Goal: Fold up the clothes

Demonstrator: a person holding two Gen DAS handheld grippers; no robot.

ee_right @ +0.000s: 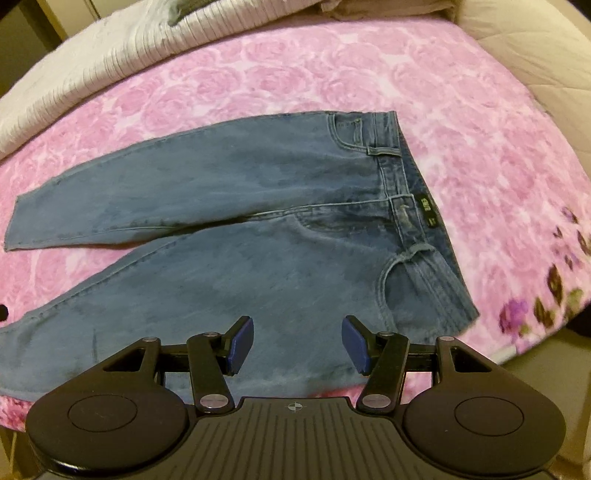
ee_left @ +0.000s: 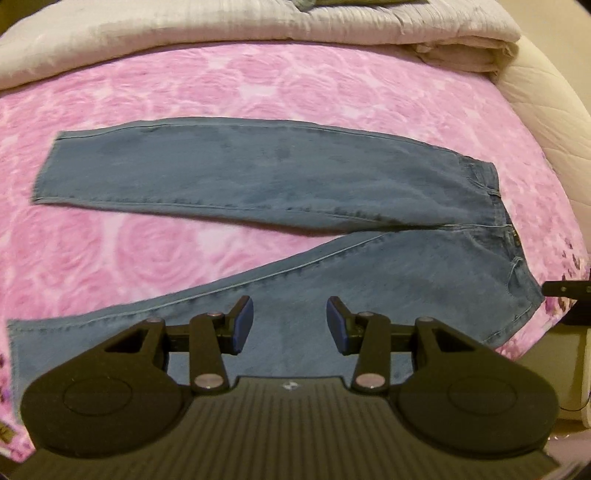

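Observation:
A pair of blue jeans [ee_left: 258, 173] lies flat on a pink rose-patterned blanket [ee_left: 184, 88], legs spread apart toward the left and waistband at the right. My left gripper [ee_left: 290, 325] hovers open above the near leg, nothing between its blue pads. In the right wrist view the same jeans [ee_right: 258, 229] show their waistband, pockets and a dark label. My right gripper [ee_right: 297, 345] hangs open over the near hip, close to the near edge of the fabric, holding nothing. A black part of the other gripper [ee_left: 565, 288] pokes in at the right edge of the left wrist view.
A folded grey-white quilt [ee_left: 258, 26] lies along the far side of the bed, seen also as the ribbed quilt [ee_right: 110, 48]. A beige quilted mattress edge [ee_left: 546, 110] curves down the right. The blanket's flowered border [ee_right: 554, 288] runs near the bed's right edge.

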